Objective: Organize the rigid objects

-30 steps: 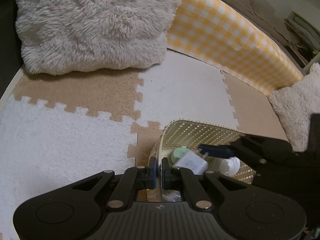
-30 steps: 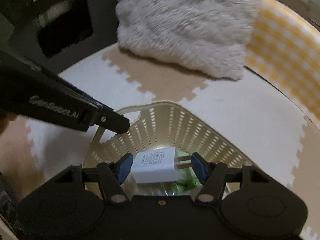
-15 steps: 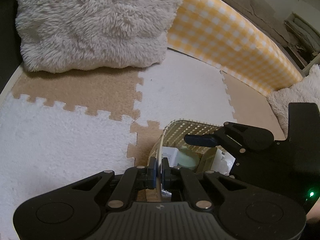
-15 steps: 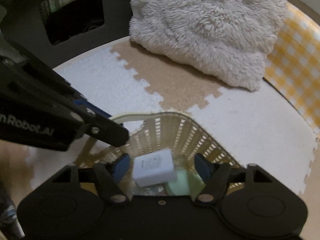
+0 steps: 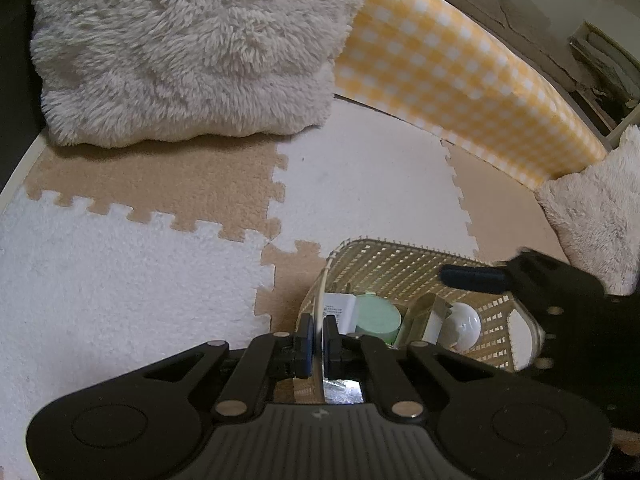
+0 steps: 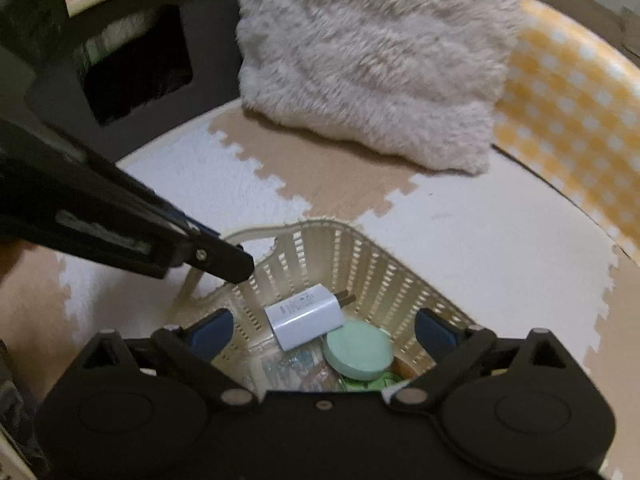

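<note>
A cream perforated basket [image 5: 400,264] stands on the puzzle mat. My left gripper [image 5: 318,340] is shut on the thin near-left rim of that basket; in the right wrist view it [image 6: 236,264] reaches in from the left onto the rim. My right gripper [image 6: 323,329] hovers over the basket [image 6: 360,256], its jaws opening wide and touching nothing. The white plug charger [image 6: 306,316] lies loose inside, against a round green tin [image 6: 358,354]. From the left wrist view I see the charger [image 5: 340,308], the tin [image 5: 378,318], a white round item [image 5: 464,326] and one blue right fingertip [image 5: 472,274].
A big fluffy cushion [image 5: 188,48] lies at the back left, a yellow checked pad [image 5: 460,80] runs along the back right, and a second fluffy cushion [image 5: 592,216] sits at the right. White and tan puzzle mat [image 5: 120,280] covers the floor. Black furniture [image 6: 132,64] stands far left.
My right gripper let go of the white charger, which dropped into the basket beside the green tin. Its jaws spread wide and it lifted back a little. The left gripper kept still.
</note>
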`<state>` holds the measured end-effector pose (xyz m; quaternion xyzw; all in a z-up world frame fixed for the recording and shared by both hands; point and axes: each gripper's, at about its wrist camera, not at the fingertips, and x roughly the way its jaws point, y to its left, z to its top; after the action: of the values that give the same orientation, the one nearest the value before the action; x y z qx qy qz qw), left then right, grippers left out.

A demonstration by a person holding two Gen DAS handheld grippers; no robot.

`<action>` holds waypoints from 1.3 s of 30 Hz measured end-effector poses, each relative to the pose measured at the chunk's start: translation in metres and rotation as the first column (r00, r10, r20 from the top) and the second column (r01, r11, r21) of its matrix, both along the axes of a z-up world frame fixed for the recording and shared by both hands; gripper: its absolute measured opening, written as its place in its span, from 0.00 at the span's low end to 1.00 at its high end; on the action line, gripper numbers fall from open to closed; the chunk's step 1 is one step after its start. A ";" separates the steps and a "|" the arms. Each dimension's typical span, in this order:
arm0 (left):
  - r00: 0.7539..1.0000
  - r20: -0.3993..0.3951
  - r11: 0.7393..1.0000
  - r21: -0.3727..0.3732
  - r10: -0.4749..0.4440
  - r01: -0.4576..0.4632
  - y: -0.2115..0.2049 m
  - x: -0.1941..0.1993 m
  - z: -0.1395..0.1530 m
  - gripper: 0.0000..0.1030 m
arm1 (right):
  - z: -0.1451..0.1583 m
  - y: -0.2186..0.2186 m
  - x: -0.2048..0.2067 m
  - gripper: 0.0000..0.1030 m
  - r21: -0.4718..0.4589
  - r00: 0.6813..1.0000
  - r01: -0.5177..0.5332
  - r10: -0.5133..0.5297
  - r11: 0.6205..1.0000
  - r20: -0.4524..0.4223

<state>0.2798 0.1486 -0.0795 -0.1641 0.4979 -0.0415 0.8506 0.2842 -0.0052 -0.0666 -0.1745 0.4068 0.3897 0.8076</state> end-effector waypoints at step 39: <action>0.870 0.493 0.944 0.287 -0.001 -0.161 -0.055 -0.232 0.160 0.85 | 0.159 -0.145 -0.201 1.00 0.410 0.859 0.330 -0.451 0.850 0.243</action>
<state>0.0477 0.0938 0.0807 -0.0296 0.2605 0.0350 0.9644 0.0835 -0.1502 0.0927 -0.0012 0.2159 0.2465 0.9448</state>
